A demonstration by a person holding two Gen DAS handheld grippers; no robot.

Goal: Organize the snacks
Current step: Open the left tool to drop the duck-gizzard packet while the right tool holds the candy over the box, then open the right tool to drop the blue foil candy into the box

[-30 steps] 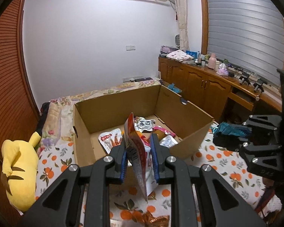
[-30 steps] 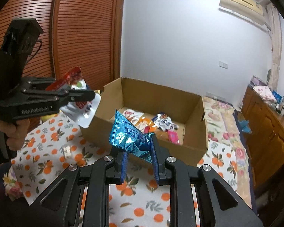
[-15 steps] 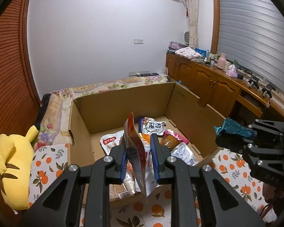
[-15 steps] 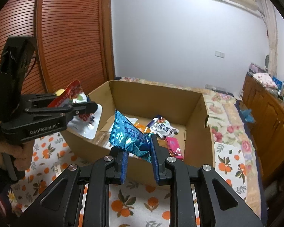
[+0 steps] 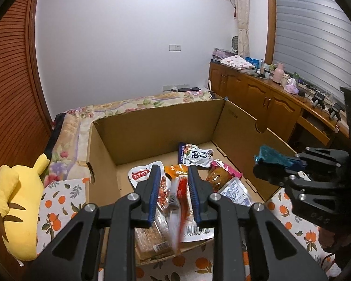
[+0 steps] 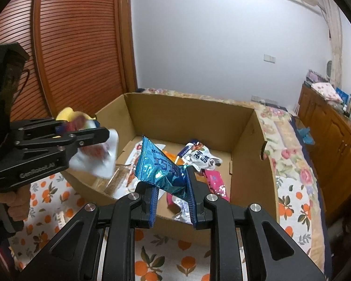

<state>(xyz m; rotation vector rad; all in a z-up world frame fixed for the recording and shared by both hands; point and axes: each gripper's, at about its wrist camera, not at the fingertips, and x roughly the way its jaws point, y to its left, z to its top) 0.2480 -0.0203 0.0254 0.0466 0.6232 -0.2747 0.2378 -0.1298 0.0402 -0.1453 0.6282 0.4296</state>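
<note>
A bedroom with a white wall, a slatted wooden wardrobe door and a bed under a spread (image 6: 180,253) printed with oranges. On that spread sits an open cardboard box (image 5: 152,126), its bottom strewn with snack packets: a white and blue pouch (image 5: 195,157) near the far wall, a pink packet (image 6: 216,183) toward the right wall, and a white pouch with a red label (image 5: 140,174) nearer the left.

The left tongs (image 5: 173,193) hang over the near edge of the box with their blue pads spread apart. Between them a red and white snack packet (image 5: 181,201) shows motion-blurred, no longer pinched on both sides; the pictures do not settle whether it touches either pad. In the right wrist view that same packet appears as a white and red blur just below the tongs, above the left wall of the box.

The right tongs (image 6: 172,194) are released as well, jaws parted, over the near wall of the box. A shiny blue foil packet (image 6: 160,167) leans against the right pad, with a gap toward the left pad.

A yellow plush toy (image 5: 16,201) lies on the bed left of the box. A wooden cabinet run (image 5: 264,98) along the window wall carries bottles and folded cloth.
</note>
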